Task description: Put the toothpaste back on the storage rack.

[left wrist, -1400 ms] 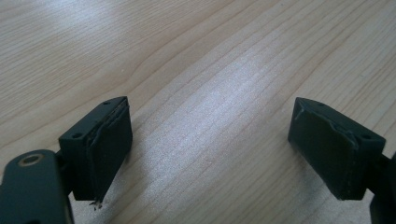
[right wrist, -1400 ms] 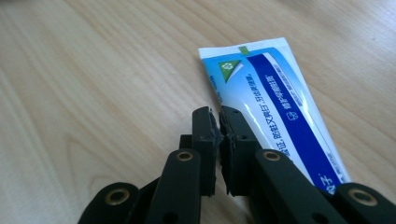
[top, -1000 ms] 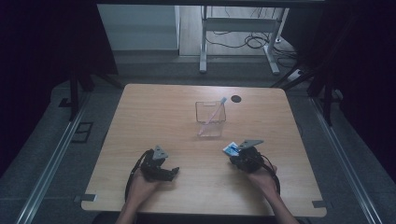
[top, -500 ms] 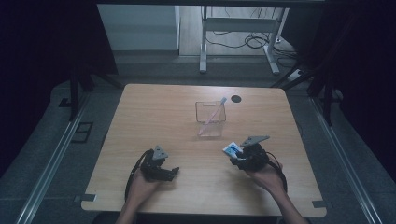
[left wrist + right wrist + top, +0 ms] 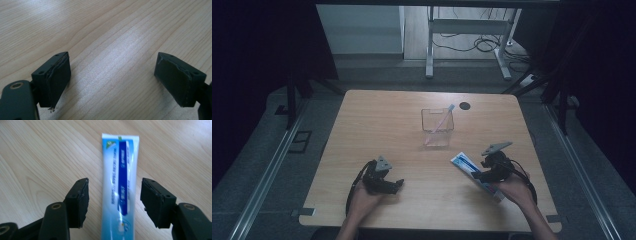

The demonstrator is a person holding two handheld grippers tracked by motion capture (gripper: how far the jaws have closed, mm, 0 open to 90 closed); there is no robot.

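Close up, toothpaste tube (image 5: pixel 120 192) between parted jaws, untouched; overhead, half hidden.

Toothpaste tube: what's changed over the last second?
The right gripper has just been opening its jaws; they now stand apart on either side of the toothpaste tube without pressing it, so the tube has been let go and lies flat on the table. That hand has drawn back a little. Unchanged: the left gripper, open over bare wood, and the clear container with the toothbrush in it.
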